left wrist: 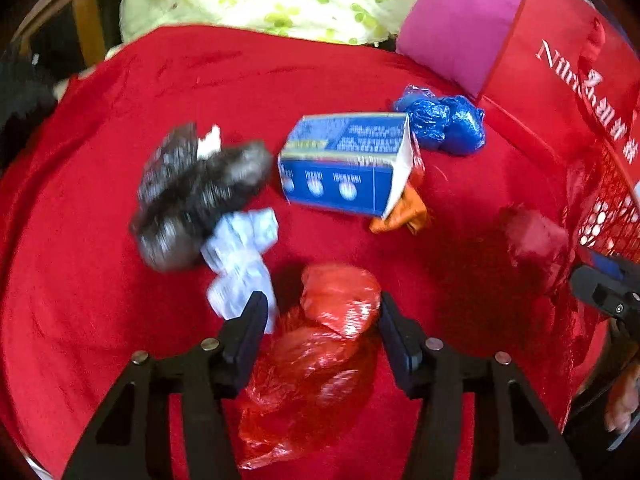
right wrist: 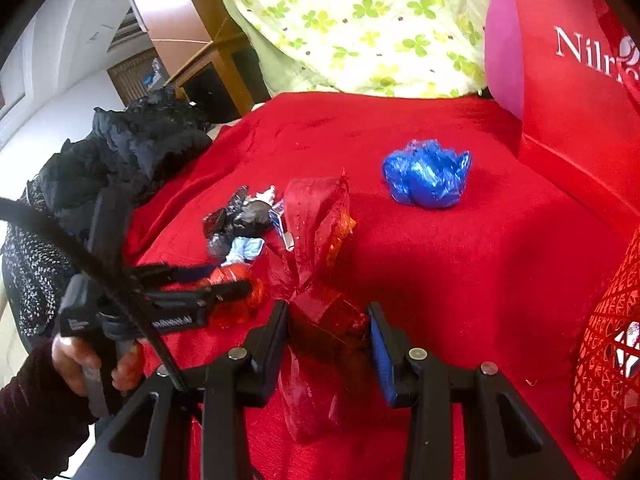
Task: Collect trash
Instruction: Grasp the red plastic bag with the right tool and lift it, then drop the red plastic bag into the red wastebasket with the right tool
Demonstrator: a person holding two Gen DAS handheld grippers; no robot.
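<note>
The left gripper (left wrist: 322,312) points down at a crumpled red plastic bag (left wrist: 320,344) that lies on the red cloth (left wrist: 100,280). Its jaws straddle the bag on both sides, and the right wrist view shows the fingers pressed into the plastic, so it pinches the bag. A hand (right wrist: 86,360) with a dark sleeve holds this gripper's handle.

The right gripper (right wrist: 328,320) is nearly closed and pinches a wad of dark red shiny wrapping (right wrist: 320,248), which stands up from between its jaws and spreads out above them.

Just beyond the left gripper, a crumpled white paper (left wrist: 244,256) lies beside the red bag, touching a black plastic bag (left wrist: 192,192) further out. To the right of these lies a blue carton (left wrist: 344,160) on its side, with an orange scrap (left wrist: 400,212) at its near corner. Behind the carton sits a crumpled blue plastic bag (left wrist: 444,120).

At the right edge stands a red mesh basket (right wrist: 604,360), and behind it a red bag with white lettering (right wrist: 568,80). A pink cushion (left wrist: 460,20) and a green-flowered fabric (right wrist: 360,20) lie at the far end of the cloth. A dark jacket (right wrist: 132,152) lies heaped at the left.
</note>
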